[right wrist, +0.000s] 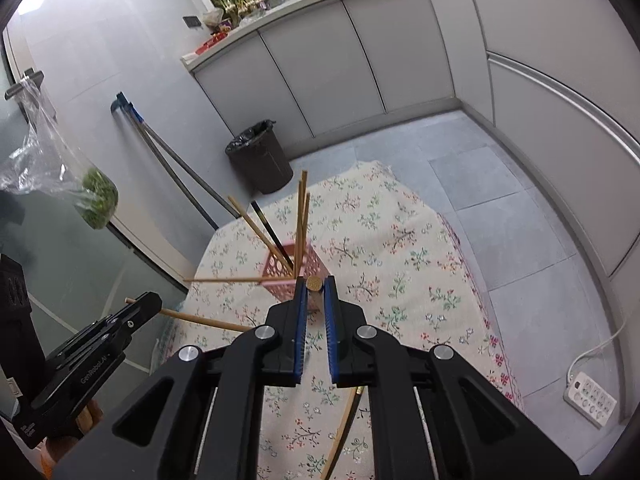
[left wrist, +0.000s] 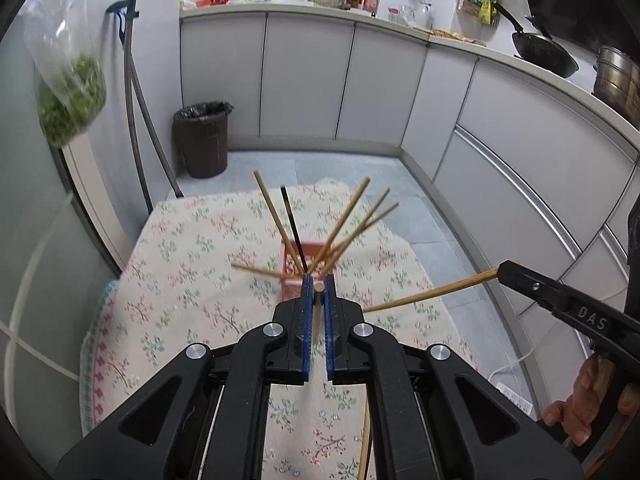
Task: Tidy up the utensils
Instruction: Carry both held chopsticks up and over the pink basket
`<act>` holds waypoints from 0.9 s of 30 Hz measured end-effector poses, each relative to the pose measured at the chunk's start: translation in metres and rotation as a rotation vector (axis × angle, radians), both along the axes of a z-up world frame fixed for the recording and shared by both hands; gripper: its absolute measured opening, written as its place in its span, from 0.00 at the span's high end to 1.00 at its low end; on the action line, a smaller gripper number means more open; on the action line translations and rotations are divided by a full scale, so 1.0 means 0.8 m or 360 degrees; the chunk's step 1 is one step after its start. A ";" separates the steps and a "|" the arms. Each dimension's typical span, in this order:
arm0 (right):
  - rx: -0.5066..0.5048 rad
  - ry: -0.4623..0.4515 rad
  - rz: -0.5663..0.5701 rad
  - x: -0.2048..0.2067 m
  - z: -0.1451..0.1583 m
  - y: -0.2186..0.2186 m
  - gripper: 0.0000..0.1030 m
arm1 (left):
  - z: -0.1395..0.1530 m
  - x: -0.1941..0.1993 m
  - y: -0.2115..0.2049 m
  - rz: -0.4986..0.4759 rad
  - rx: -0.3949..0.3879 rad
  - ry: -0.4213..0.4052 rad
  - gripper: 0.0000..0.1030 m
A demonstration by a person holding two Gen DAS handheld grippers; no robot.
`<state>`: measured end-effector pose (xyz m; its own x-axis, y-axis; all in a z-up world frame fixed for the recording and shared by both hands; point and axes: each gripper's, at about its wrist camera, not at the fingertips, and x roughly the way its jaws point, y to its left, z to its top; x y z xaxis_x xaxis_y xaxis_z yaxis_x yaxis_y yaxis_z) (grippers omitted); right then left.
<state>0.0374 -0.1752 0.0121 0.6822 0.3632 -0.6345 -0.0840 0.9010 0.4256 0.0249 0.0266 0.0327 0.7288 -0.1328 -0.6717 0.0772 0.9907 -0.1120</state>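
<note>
A pink perforated basket stands on the floral cloth and holds several bamboo chopsticks and one black chopstick, all fanned out. It also shows in the right wrist view. My left gripper is shut on a bamboo chopstick, seen end-on, just short of the basket. My right gripper is shut on another bamboo chopstick; its shaft shows in the left wrist view, right of the basket. One loose chopstick lies on the cloth near me.
The floral tablecloth covers a small table with floor beyond. A dark bin and broom handles stand by the far wall. A bag of greens hangs at the left. A power strip lies on the floor at the right.
</note>
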 end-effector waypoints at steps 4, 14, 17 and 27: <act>0.0014 -0.0049 -0.0007 0.004 0.025 -0.004 0.91 | 0.018 0.008 -0.003 -0.0007 0.0017 -0.0034 0.96; 0.0032 -0.0180 0.0013 0.017 0.080 -0.007 0.91 | 0.072 0.038 -0.009 -0.0034 0.0024 -0.0166 0.96; 0.0038 -0.0209 0.0020 0.024 0.094 -0.008 0.91 | 0.093 0.049 -0.012 -0.0038 0.0024 -0.0226 0.96; 0.0034 -0.0247 0.0031 0.061 0.117 -0.003 0.91 | 0.102 0.112 -0.013 0.0009 0.0034 -0.0249 0.96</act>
<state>0.0863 -0.1779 0.1059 0.7641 0.3896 -0.5142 -0.1673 0.8895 0.4253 0.1148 0.0165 0.1146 0.8255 -0.1154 -0.5525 0.0868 0.9932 -0.0778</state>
